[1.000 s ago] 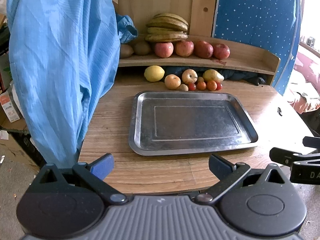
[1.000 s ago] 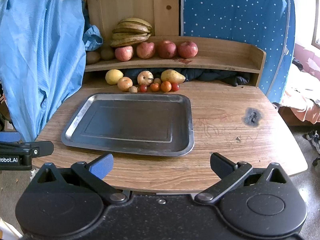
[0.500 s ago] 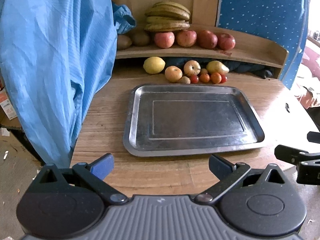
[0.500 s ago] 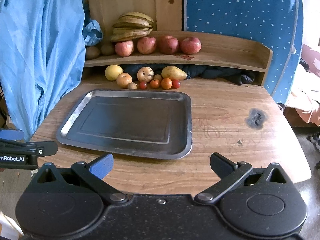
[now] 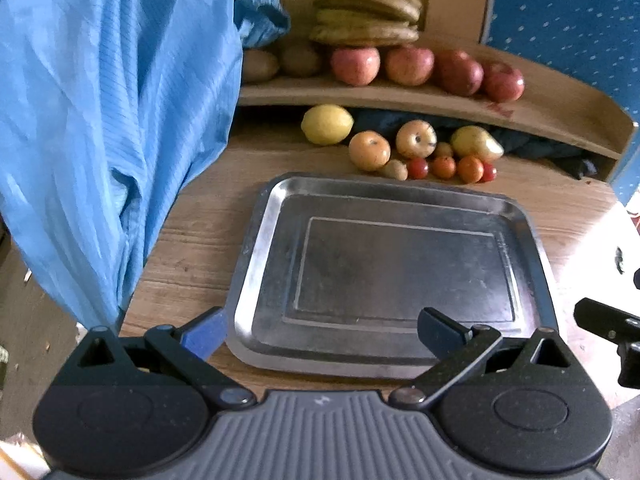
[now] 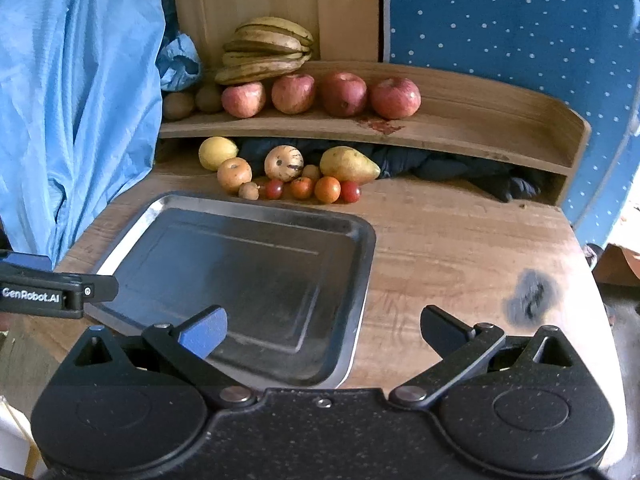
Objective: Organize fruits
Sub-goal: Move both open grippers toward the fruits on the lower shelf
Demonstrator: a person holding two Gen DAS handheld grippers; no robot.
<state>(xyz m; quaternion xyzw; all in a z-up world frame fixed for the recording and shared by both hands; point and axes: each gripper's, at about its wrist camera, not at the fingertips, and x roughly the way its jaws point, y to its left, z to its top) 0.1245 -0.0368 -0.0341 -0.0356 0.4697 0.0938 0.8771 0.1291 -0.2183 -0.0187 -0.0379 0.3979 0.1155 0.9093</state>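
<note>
"genrobot.ai", apparently, in white on the left tongs (image 6: 60, 294).

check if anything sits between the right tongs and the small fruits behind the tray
Only the metal tray lies between them, low and with nothing on it. The right tongs are open over its near edge, and the small fruits sit on the table just past its far rim. Nothing upright blocks the way, so reaching over the tray looks feasible.

Left gripper (image 5: 320, 330): grey ribbed body, black round housings, one blue pad.
Right gripper (image 6: 322, 330): speckled black body, silver screws (white "GenRobot.AI" lettering on its neighbour).
</note>
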